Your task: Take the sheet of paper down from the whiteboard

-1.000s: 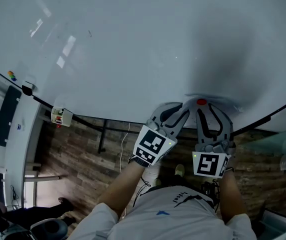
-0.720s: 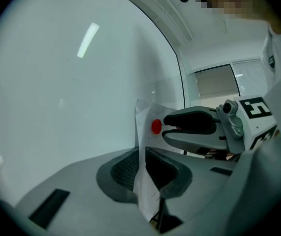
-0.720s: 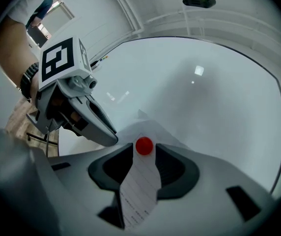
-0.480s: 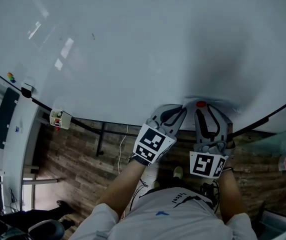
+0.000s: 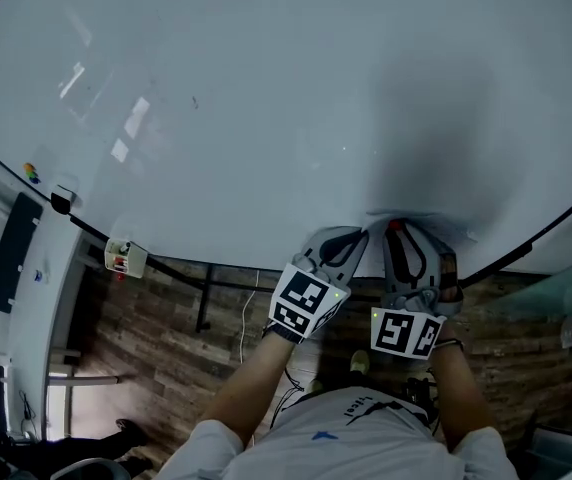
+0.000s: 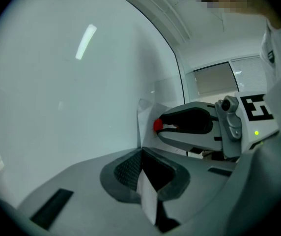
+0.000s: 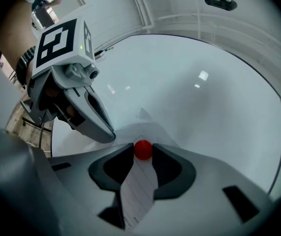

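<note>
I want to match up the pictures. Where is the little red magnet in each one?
Head view: red magnet low, right of middle.
Left gripper view: just right of middle.
Right gripper view: in the middle, between the jaws of the right tool.
Shared landmark: the sheet of paper under it.

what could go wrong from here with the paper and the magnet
1. The right gripper grips the round magnet only at the tips of its fingers, so it could slip out and drop.
2. The left gripper pinches the paper by its edge. Pulling before the magnet is off may tear it.
</note>
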A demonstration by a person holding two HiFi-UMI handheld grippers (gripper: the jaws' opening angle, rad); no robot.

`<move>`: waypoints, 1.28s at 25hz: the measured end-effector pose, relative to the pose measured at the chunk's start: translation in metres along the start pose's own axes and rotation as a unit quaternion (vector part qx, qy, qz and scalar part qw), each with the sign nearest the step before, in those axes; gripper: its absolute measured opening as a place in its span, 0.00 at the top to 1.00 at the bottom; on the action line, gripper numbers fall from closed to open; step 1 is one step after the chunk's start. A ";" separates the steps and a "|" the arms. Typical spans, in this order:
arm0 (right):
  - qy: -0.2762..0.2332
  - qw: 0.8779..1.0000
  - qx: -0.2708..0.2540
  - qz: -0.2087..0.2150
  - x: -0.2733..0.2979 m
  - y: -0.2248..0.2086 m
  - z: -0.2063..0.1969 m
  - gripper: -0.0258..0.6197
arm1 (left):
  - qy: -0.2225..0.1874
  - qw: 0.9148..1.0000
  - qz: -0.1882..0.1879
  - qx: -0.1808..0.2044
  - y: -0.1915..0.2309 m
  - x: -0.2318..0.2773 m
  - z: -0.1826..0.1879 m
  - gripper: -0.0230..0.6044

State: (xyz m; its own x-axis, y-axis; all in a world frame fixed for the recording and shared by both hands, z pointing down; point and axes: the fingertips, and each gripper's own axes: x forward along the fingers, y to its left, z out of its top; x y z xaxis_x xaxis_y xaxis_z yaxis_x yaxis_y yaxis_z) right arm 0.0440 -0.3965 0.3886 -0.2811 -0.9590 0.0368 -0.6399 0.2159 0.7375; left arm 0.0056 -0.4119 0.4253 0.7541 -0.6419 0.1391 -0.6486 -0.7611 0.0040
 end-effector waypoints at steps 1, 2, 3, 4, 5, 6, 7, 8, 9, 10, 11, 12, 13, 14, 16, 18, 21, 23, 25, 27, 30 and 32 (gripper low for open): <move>0.000 1.000 0.004 0.003 0.000 0.000 0.000 0.76 | -0.001 1.000 0.000 -0.001 0.000 0.000 0.000 0.94; -0.001 1.000 0.010 0.007 0.000 0.001 0.001 0.77 | -0.001 1.000 0.000 -0.002 0.000 -0.001 0.000 0.94; -0.002 1.000 0.018 0.011 0.000 0.001 0.001 0.77 | -0.001 1.000 0.000 -0.004 0.000 -0.001 0.000 0.94; -0.002 1.000 0.027 0.014 0.000 0.000 0.000 0.77 | -0.001 1.000 -0.001 -0.005 0.000 -0.002 0.000 0.94; -0.002 0.999 0.037 0.017 0.000 -0.002 0.000 0.77 | -0.001 1.000 -0.001 -0.005 0.000 -0.003 0.001 0.94; -0.001 0.999 0.047 0.019 -0.001 -0.003 -0.001 0.77 | -0.001 1.000 0.000 -0.005 -0.001 -0.004 0.001 0.94; -0.002 0.998 0.057 0.023 -0.002 -0.004 -0.002 0.77 | -0.001 1.000 0.001 -0.007 -0.001 -0.006 0.001 0.94; -0.003 0.997 0.069 0.027 -0.004 -0.004 -0.002 0.77 | -0.001 1.000 0.002 -0.009 -0.002 -0.008 0.001 0.94; -0.005 0.996 0.081 0.034 -0.007 -0.003 -0.001 0.77 | 0.000 1.000 0.004 -0.013 -0.003 -0.011 0.000 0.94; -0.007 0.995 0.095 0.041 -0.011 -0.001 -0.001 0.77 | 0.003 1.000 0.005 -0.018 -0.003 -0.014 -0.001 0.94; -0.007 0.993 0.109 0.049 -0.015 0.002 0.000 0.77 | 0.006 1.000 0.006 -0.024 -0.005 -0.017 -0.004 0.94; -0.007 0.991 0.121 0.057 -0.019 0.005 0.000 0.77 | 0.010 0.999 0.007 -0.031 -0.006 -0.021 -0.007 0.94; -0.007 0.989 0.129 0.064 -0.024 0.008 0.002 0.77 | 0.014 0.999 0.008 -0.038 -0.009 -0.026 -0.011 0.94; -0.007 0.988 0.137 0.071 -0.030 0.010 0.003 0.77 | 0.018 0.999 0.009 -0.044 -0.012 -0.031 -0.015 0.94; -0.007 0.982 0.170 0.079 -0.041 0.017 0.001 0.77 | 0.027 0.998 0.011 -0.055 -0.019 -0.043 -0.023 0.94; -0.003 0.971 0.225 0.082 -0.053 0.026 -0.006 0.77 | 0.036 0.997 0.016 -0.062 -0.026 -0.056 -0.031 0.94; 0.006 0.949 0.300 0.096 -0.071 0.043 -0.012 0.77 | 0.052 0.996 0.025 -0.070 -0.037 -0.079 -0.047 0.94; 0.011 0.938 0.330 0.105 -0.084 0.055 -0.012 0.77 | 0.063 0.995 0.033 -0.075 -0.042 -0.094 -0.060 0.94; 0.011 0.931 0.349 0.112 -0.094 0.064 -0.006 0.77 | 0.072 0.993 0.042 -0.084 -0.044 -0.109 -0.070 0.94; 0.012 0.923 0.367 0.115 -0.104 0.072 -0.002 0.77 | 0.081 0.991 0.052 -0.093 -0.044 -0.123 -0.079 0.94; 0.013 0.914 0.388 0.115 -0.117 0.080 0.004 0.77 | 0.088 0.989 0.066 -0.097 -0.045 -0.141 -0.085 0.94; 0.013 0.910 0.397 0.116 -0.125 0.087 0.009 0.77 | 0.087 0.989 0.070 -0.098 -0.047 -0.152 -0.086 0.94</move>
State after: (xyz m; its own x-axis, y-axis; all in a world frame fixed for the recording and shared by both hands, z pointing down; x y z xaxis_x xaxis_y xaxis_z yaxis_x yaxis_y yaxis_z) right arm 0.0171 -0.2563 0.4422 -0.4636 -0.8728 0.1527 -0.8840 0.4674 -0.0121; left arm -0.0874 -0.2705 0.4895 0.6367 -0.7015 0.3202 -0.7664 -0.6216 0.1620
